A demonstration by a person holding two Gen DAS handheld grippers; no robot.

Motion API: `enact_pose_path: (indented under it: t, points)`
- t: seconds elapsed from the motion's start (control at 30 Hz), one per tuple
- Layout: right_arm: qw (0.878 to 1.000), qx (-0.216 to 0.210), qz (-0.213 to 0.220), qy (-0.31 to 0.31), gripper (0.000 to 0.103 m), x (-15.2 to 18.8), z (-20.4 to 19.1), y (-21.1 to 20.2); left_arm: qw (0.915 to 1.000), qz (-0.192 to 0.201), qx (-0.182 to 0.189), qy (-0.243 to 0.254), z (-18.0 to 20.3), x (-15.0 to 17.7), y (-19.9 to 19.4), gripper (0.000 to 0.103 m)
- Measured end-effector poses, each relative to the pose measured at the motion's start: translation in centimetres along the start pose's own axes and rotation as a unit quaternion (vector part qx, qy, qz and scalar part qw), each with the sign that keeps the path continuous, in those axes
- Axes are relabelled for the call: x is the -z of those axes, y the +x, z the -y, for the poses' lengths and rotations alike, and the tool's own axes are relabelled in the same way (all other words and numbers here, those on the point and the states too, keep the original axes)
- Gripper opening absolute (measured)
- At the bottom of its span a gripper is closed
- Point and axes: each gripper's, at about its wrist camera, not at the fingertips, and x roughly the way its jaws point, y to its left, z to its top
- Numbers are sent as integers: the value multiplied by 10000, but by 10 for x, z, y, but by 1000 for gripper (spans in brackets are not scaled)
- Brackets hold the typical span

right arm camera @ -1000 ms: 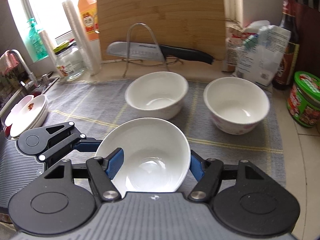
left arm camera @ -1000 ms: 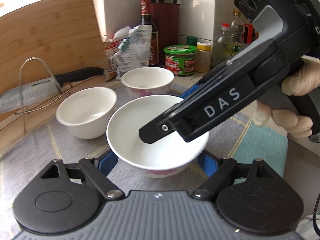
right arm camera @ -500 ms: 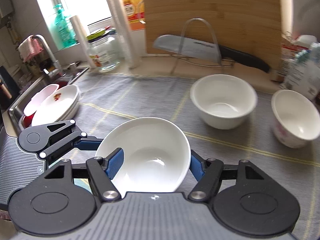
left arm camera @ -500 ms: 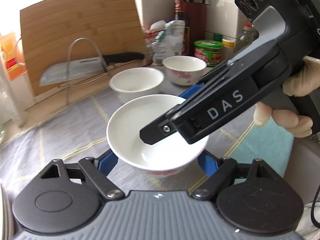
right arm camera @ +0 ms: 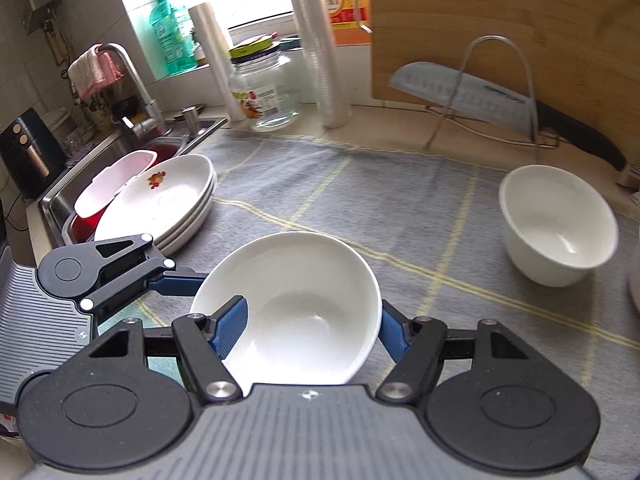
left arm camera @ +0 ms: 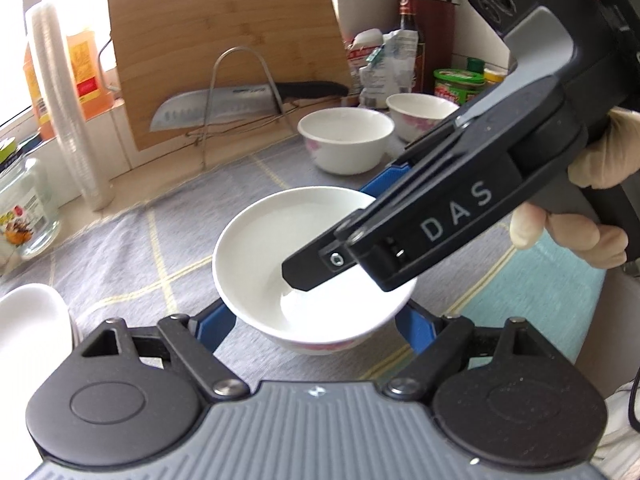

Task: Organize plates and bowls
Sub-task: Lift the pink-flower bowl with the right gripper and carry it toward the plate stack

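Note:
A white bowl (left arm camera: pixel 260 248) (right arm camera: pixel 304 280) hangs tilted above the grey mat (right arm camera: pixel 360 184), gripped from two sides. My left gripper (left arm camera: pixel 316 320) has its blue fingers against the bowl's lower wall on either side. My right gripper (right arm camera: pixel 310 328) is shut on the bowl, with one blue pad (right arm camera: pixel 228 328) inside the rim and the other finger outside. In the left wrist view the right gripper's black body (left arm camera: pixel 440 220) crosses over the bowl. A stack of white plates (right arm camera: pixel 160 204) lies at the mat's left edge. Two more white bowls (left arm camera: pixel 346 136) (left arm camera: pixel 420 108) stand on the mat.
A sink (right arm camera: pixel 120 148) with a tap lies beyond the plates. A glass jar (right arm camera: pixel 264 88) and a tall stack of plastic cups (right arm camera: pixel 320 40) stand at the back. A knife (left arm camera: pixel 224 100) rests on a wire rack before the upright cutting board (left arm camera: pixel 224 40).
Both grippers have carried the bowl leftward over the mat. The plate stack and sink have come into view, and the two standing bowls have slid off to the right.

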Motion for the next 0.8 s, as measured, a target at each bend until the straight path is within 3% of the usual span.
enact_pose_path:
  t: [0.8]
  points:
    - [9999, 39, -141, 25, 74, -7, -15, 26, 9994, -131, 142, -286, -24, 12, 3, 86]
